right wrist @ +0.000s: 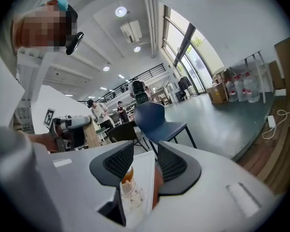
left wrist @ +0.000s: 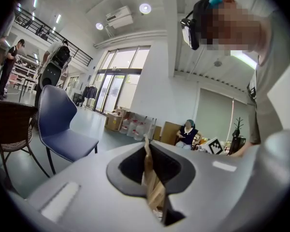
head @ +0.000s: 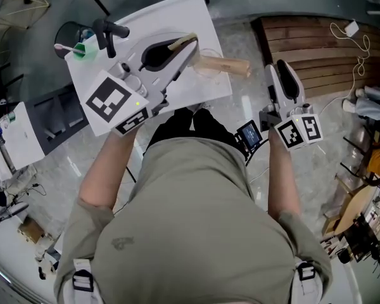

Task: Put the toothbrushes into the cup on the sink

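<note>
My left claw point(head: 189, 47) pinches a wooden toothbrush point(head: 180, 42) lengthwise, its tip just left of the clear cup point(head: 206, 61) on the white bench point(head: 196, 18), nearer than my right claw point(head: 282, 68), pressed on something white point(right wrist: 137, 187) well right of it.

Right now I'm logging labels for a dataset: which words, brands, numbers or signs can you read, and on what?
No text reads clearly anywhere.
Marker cube on the left gripper: black-and-white squares, no letters.
Marker cube on the right gripper: likewise no letters.
Print on the white packet between the right gripper's jaws: too blurred to read.
The small screen beside the right gripper: too small to read.
</note>
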The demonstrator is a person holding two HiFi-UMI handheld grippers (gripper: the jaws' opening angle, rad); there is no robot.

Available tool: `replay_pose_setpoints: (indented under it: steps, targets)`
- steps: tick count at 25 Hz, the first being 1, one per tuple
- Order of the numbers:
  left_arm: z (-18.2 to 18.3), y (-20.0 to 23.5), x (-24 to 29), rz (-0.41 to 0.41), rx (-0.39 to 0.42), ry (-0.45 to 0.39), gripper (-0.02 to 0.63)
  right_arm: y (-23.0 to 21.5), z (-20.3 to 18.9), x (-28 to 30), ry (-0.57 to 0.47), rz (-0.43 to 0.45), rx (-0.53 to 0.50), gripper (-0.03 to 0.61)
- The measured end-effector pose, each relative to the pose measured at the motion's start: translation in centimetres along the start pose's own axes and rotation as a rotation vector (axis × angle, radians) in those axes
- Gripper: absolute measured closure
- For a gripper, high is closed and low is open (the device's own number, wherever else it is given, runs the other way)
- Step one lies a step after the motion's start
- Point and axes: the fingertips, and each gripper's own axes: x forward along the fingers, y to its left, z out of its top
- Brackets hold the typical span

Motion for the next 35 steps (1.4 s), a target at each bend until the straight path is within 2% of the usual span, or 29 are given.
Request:
replay_pose_setpoints:
  steps: [15,35]
  targets:
    - [-0.7,-1.7,1.9,-0.144,0.012,-0.019,0.598,-2.7,-4.8,-2.6,0.080,-0.080,0.028,0.437]
    - [-2.4,-5.3,2.2,-0.381,0.057,-0.008,0.598,-1.6,-8.1,-2.8,0.128,-0.113,0.058,0.437]
